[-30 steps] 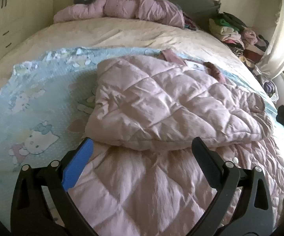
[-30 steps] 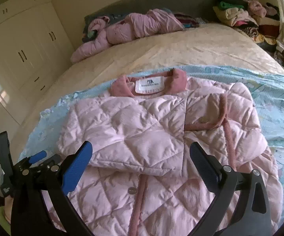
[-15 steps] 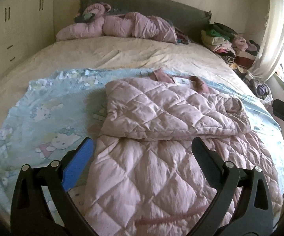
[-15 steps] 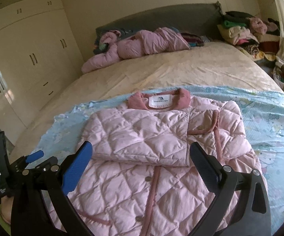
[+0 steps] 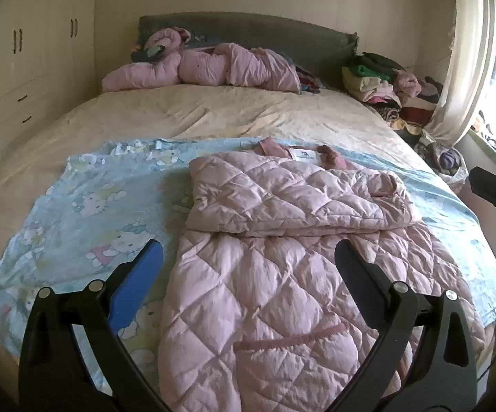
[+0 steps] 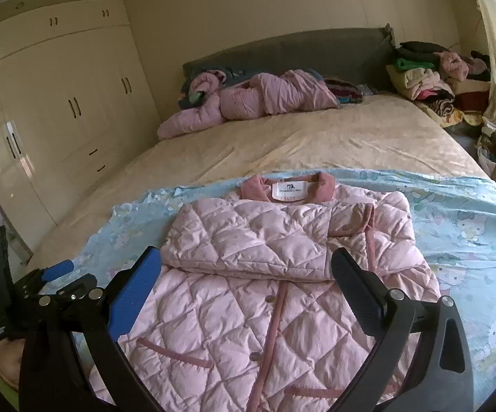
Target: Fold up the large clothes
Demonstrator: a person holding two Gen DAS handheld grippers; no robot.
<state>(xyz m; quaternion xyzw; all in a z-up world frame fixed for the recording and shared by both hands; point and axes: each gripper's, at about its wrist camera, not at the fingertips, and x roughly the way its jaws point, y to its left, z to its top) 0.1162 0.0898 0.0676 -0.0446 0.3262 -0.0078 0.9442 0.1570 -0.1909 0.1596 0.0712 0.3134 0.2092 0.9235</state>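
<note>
**Sleeves in, hem fold to come**

The pink quilted jacket (image 6: 268, 295) lies flat on the blue sheet (image 6: 471, 226) at the bed's near end. Left gripper (image 5: 248, 264) and right gripper (image 6: 246, 271) hover above it, jaws spread, empty. Best pinch both hem corners evenly, then lift toward the collar.

We are in a home bedroom: a wide bed (image 6: 316, 137) with grey headboard (image 6: 282, 55), cream built-in wardrobes (image 6: 59, 103), clothes piles (image 6: 436, 79) at its far right corner.

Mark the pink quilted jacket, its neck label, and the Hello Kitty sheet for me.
pink quilted jacket (image 6: 248, 319): right wrist view, lower front panel beside the button placket.
neck label (image 6: 290, 190): right wrist view, middle of the white tag inside the collar.
Hello Kitty sheet (image 5: 86, 206): left wrist view, bare printed area left of the jacket.
</note>
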